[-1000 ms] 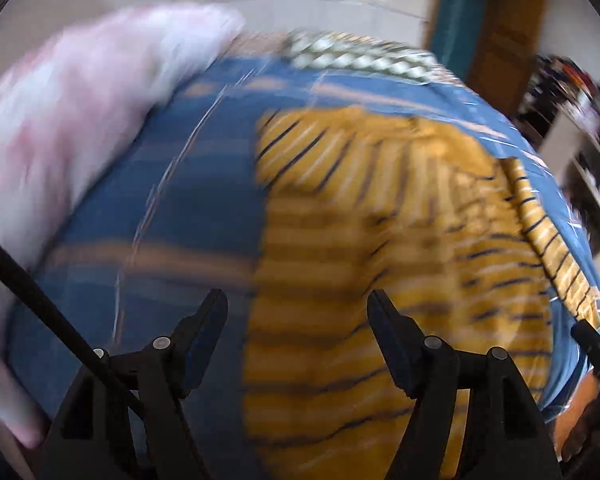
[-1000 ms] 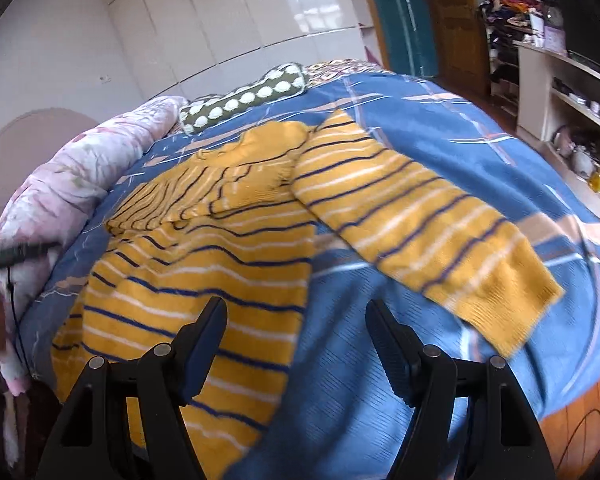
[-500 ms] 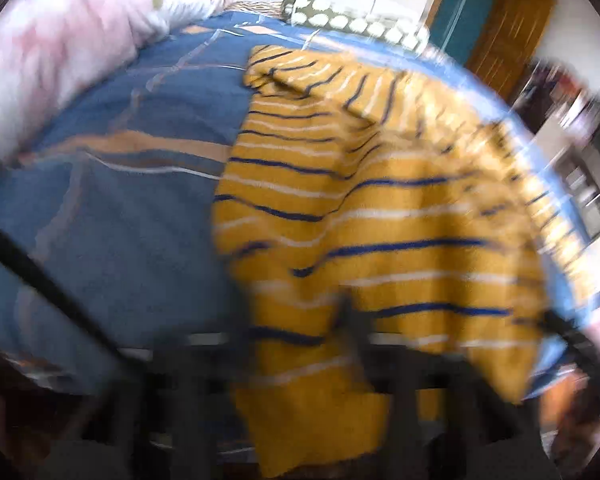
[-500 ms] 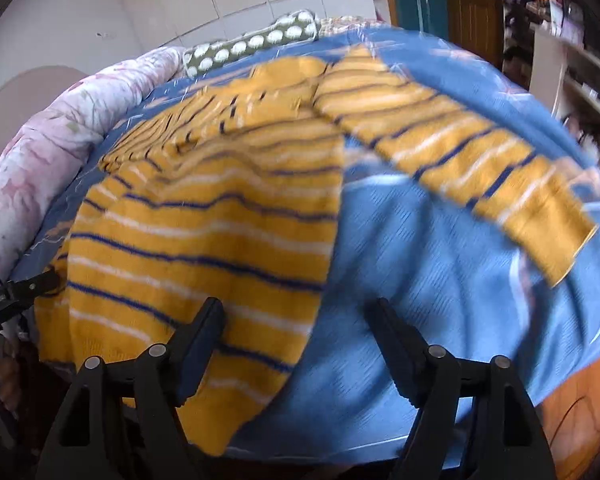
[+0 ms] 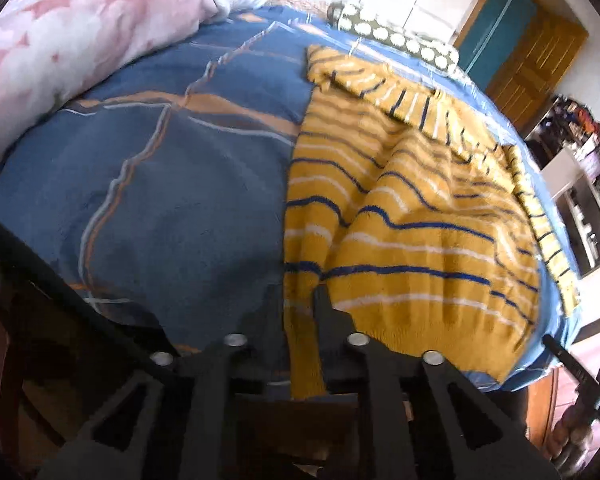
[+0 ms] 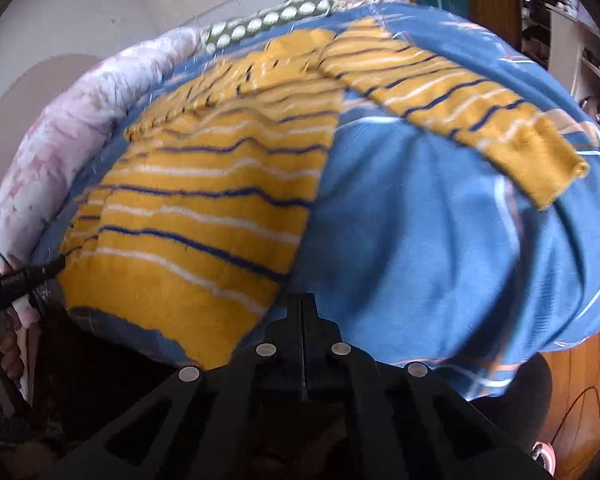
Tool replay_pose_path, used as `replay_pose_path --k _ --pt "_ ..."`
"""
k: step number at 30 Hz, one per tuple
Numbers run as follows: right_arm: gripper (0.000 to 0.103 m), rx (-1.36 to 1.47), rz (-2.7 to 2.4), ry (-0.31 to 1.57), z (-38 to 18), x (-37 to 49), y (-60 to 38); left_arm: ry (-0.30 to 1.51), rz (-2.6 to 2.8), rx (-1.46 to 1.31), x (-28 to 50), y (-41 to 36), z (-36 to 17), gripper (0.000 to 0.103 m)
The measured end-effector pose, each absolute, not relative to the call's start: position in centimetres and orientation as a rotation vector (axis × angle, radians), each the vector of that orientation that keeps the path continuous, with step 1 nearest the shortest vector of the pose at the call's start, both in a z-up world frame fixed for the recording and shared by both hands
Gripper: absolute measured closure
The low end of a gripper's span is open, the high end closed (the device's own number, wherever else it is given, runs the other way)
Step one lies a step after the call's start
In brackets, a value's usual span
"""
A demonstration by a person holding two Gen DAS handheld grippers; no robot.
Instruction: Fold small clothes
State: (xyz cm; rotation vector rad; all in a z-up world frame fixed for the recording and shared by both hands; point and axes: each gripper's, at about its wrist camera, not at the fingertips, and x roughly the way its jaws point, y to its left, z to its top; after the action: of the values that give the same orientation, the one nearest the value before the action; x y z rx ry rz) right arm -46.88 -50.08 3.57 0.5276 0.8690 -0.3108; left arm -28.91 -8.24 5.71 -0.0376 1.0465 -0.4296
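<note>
The sweater (image 5: 412,216), yellow knit with blue and white stripes, lay spread on the blue bedspread (image 5: 172,184), its hem at the near edge of the bed and its collar toward the far side. One sleeve (image 6: 452,96) stretched out flat from the sweater's shoulder across the bedspread; the other appeared folded across the sweater's upper part. The left gripper (image 5: 300,304) stood at the sweater's near hem corner with a strip of the knit between its jaws; the jaws were easing slightly apart, yet the fabric bunched and ridged away from them, so the fingers appeared to grasp the sweater. The right gripper (image 6: 303,308) stood at the opposite near hem corner, its jaws fully clenched with no gap; whether any knit was caught between them could not be told, since the hem edge lay just beside the tips. A pink floral quilt (image 5: 80,40) lay well beyond the sweater's left side, and a dotted pillow (image 6: 268,20) beyond its collar. The step in hand was judged to be the grasp of both hem corners for a bottom-to-top fold. The next move would call for a confirmed hold at each corner, then an even lift and carry of the hem toward the collar, with both corners kept level so that the fold line stays straight.
</note>
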Motion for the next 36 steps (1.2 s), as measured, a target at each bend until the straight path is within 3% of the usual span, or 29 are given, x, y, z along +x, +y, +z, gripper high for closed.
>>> replay_pose_path --k 1,2,3,4,6,7,18,20,21,28,36 --pt "0.1 0.549 -0.341 0.829 4.3 -47.5 -51.4 1.02 -0.422 -0.034 -29.3 -8.0 6.2 0.073" --pt "0.098 0.564 -0.367 0.8 4.9 -48.0 -52.4 0.993 -0.411 -0.029 -29.6 -7.9 6.7 0.061" --pt "0.09 0.576 -0.413 0.761 5.7 -48.7 -53.7 0.968 -0.403 -0.027 -29.9 -7.9 7.1 0.047" --pt "0.074 0.581 -0.457 0.732 6.2 -49.5 -54.7 0.941 -0.396 -0.029 -30.0 -7.9 7.5 0.038" --pt "0.048 0.587 -0.547 0.68 6.8 -50.8 -56.8 0.912 -0.397 -0.033 -30.0 -8.2 8.0 0.037" --pt "0.045 0.592 -0.58 0.665 7.0 -51.2 -57.7 0.913 -0.407 -0.026 -30.0 -8.5 8.0 0.037" --pt "0.044 0.594 -0.73 0.704 5.4 -50.1 -63.0 0.931 -0.451 0.036 -30.7 -10.3 7.5 0.036" --pt "0.07 0.608 -0.684 0.721 5.0 -49.3 -63.1 0.931 -0.455 0.032 -30.7 -10.2 7.6 0.036" --pt "0.097 0.621 -0.643 0.73 5.1 -49.0 -63.1 0.932 -0.457 0.026 -30.7 -10.1 7.7 0.036" --pt "0.097 0.528 -0.779 0.547 14.3 -52.4 -67.0 0.923 -0.459 -0.04 -30.7 -8.4 8.3 0.036" --pt "0.097 0.339 -0.889 0.523 21.4 -50.1 -67.7 0.888 -0.439 -0.098 -30.7 -6.1 8.8 0.036"
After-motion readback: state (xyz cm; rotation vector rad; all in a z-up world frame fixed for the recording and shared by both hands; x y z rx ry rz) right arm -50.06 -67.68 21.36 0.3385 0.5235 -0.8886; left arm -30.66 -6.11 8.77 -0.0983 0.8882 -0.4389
